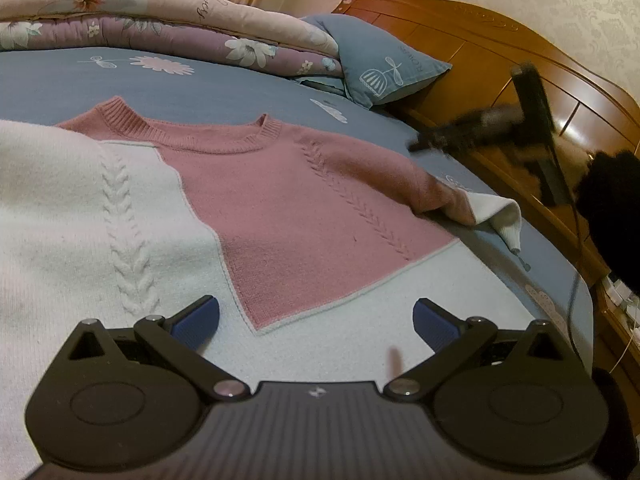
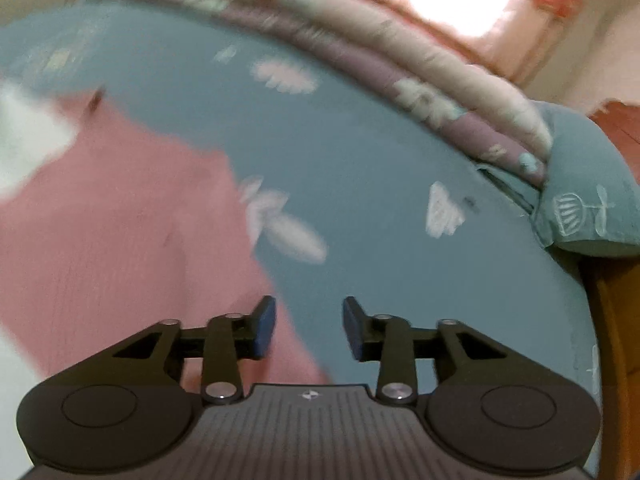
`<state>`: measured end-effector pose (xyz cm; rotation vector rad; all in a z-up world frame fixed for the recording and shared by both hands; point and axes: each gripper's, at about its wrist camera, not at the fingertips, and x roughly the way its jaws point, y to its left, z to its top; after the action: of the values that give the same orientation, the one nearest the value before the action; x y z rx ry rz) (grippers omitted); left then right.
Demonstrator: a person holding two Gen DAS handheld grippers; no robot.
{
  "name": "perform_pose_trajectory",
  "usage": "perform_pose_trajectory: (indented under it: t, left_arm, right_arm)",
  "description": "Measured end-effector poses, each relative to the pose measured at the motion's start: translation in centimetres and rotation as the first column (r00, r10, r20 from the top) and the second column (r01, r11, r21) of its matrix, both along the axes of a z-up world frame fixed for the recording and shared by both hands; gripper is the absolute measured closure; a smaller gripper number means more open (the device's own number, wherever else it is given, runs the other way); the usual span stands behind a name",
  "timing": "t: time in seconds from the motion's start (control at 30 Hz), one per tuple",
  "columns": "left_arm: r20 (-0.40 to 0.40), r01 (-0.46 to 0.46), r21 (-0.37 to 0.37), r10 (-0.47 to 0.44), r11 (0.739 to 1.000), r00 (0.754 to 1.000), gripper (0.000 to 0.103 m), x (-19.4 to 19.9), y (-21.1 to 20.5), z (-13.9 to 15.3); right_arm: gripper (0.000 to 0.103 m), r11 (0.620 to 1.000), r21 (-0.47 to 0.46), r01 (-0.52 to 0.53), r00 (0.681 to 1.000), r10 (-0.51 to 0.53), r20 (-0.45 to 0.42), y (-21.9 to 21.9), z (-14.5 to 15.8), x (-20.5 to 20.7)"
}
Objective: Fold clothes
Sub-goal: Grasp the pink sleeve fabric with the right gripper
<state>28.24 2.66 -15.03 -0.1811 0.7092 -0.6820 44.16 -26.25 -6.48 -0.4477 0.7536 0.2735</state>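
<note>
Left wrist view is taken low, close over the sweater (image 1: 304, 216), facing the headboard (image 1: 500, 64). Right wrist view, blurred, is aimed across the bed (image 2: 360, 152). Sweater, quilt (image 1: 160, 12) and pillow (image 1: 384, 68) are shared.

Before me lies the pink-and-white knitted wool sweater (image 1: 280, 200), soft and matt, with raised cable braids and a ribbed collar. Under it the blue cotton bedsheet (image 1: 240, 88) looks smooth and dull. The folded floral quilt (image 1: 160, 20) seems padded cloth. The brown wooden headboard (image 1: 500, 60) shines with glossy varnish. My left gripper (image 1: 316, 320) is matt black plastic with ridged blue pads (image 1: 196, 320) and bright metal pins.
</note>
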Motion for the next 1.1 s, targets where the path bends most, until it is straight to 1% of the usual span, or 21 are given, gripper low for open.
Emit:
perform_pose_trajectory:
  t: [0.03,0.1,0.13,0.2,0.3,0.37,0.43,0.5,0.53,0.57,0.63,0.67,0.7,0.73,0.8,0.83,0.87,0.9,0.93,1.0,1.1]
  left_arm:
    - [0.000,0.000,-0.001,0.000,1.000,1.000,0.001,0.0,0.0,0.0]
    - [-0.002,0.001,-0.005,-0.001,1.000,1.000,0.001,0.0,0.1,0.0]
    - [-0.002,0.001,-0.008,-0.001,1.000,1.000,0.001,0.0,0.2,0.0]
    - [-0.004,0.002,-0.012,-0.002,1.000,1.000,0.001,0.1,0.2,0.0]
    - [-0.002,0.003,-0.008,-0.003,1.000,1.000,0.001,0.0,0.2,0.0]
    - [0.002,0.003,-0.001,-0.003,1.000,1.000,0.001,0.0,0.1,0.0]
    - [0.007,0.004,0.007,-0.004,1.000,1.000,0.001,-0.1,0.0,0.0]
    - [0.008,0.005,0.008,-0.005,1.000,1.000,0.001,0.0,0.0,0.0]
    - [0.007,0.005,0.005,-0.005,1.000,1.000,0.001,0.0,0.0,0.0]
    - [0.006,0.006,0.001,-0.006,1.000,1.000,0.001,0.0,0.1,0.0]
    - [0.002,0.006,-0.009,-0.006,1.000,1.000,0.001,0.1,0.2,-0.1]
    - [0.001,0.006,-0.013,-0.006,1.000,1.000,0.001,0.1,0.3,-0.1]
    - [0.001,0.006,-0.016,-0.006,1.000,1.000,0.001,0.1,0.3,-0.1]
    - [0.000,0.006,-0.018,-0.006,1.000,1.000,0.001,0.1,0.4,-0.1]
    - [0.000,0.006,-0.021,-0.006,1.000,1.000,0.001,0.2,0.4,-0.1]
    - [0.000,0.006,-0.022,-0.006,1.000,1.000,0.001,0.1,0.4,-0.1]
    - [0.000,0.006,-0.023,-0.006,1.000,1.000,0.001,0.1,0.4,-0.1]
    - [-0.001,0.006,-0.025,-0.006,1.000,1.000,0.001,0.1,0.4,-0.1]
    - [-0.001,0.005,-0.027,-0.005,1.000,1.000,0.001,0.1,0.4,-0.1]
    - [-0.001,0.005,-0.028,-0.005,1.000,1.000,0.001,0.1,0.4,-0.1]
    - [0.000,0.004,-0.026,-0.004,1.000,1.000,0.001,0.1,0.4,-0.1]
  right_arm:
    - [0.055,1.000,0.008,0.004,1.000,-0.004,-0.008,0.1,-0.2,0.7]
    - [0.055,0.999,-0.044,0.020,1.000,-0.021,-0.021,0.2,-0.7,1.0]
    - [0.055,0.998,-0.060,0.026,0.999,-0.028,-0.019,0.0,-0.9,0.5]
    - [0.055,0.998,-0.052,0.038,0.999,-0.039,-0.012,-1.4,-0.8,-0.8]
    - [0.052,0.993,-0.019,0.114,0.993,-0.115,-0.037,-4.4,-1.0,-3.5]
    - [0.052,0.982,0.019,0.186,0.981,-0.184,-0.060,-6.8,-1.2,-4.5]
    - [0.052,0.962,0.078,0.260,0.965,-0.255,-0.069,-9.0,-1.0,-4.7]
    - [0.053,0.949,0.126,0.289,0.957,-0.284,-0.057,-10.1,-0.8,-4.2]
    - [0.053,0.948,0.148,0.281,0.960,-0.275,-0.055,-10.2,-0.8,-3.7]
    - [0.053,0.959,0.144,0.243,0.970,-0.236,-0.063,-9.7,-1.1,-3.0]
    - [0.053,0.981,0.123,0.151,0.986,-0.141,-0.083,-8.5,-1.9,-1.6]
    - [0.049,0.989,0.096,0.110,0.991,-0.101,-0.092,-7.8,-2.4,-1.1]
    - [0.046,0.994,0.067,0.084,0.992,-0.077,-0.101,-7.0,-3.0,-0.5]
    - [0.042,0.996,0.062,0.066,0.990,-0.058,-0.132,-6.6,-3.7,0.2]
    - [0.043,0.996,0.075,0.054,0.978,-0.037,-0.207,-6.2,-4.8,1.3]
    - [0.044,0.994,0.090,0.064,0.968,-0.040,-0.249,-6.2,-5.3,1.7]
    - [0.055,0.992,0.108,0.072,0.966,-0.042,-0.256,-6.2,-5.3,1.5]
    - [0.069,0.989,0.138,0.058,0.967,-0.021,-0.255,-6.2,-5.1,1.1]
    - [0.089,0.990,0.135,0.043,0.972,-0.011,-0.235,-6.1,-4.9,0.4]
    - [0.091,0.994,0.107,0.015,0.982,0.005,-0.187,-5.5,-4.2,-1.1]
    - [0.092,0.994,0.110,-0.017,0.989,0.033,-0.146,-4.7,-2.7,-2.8]
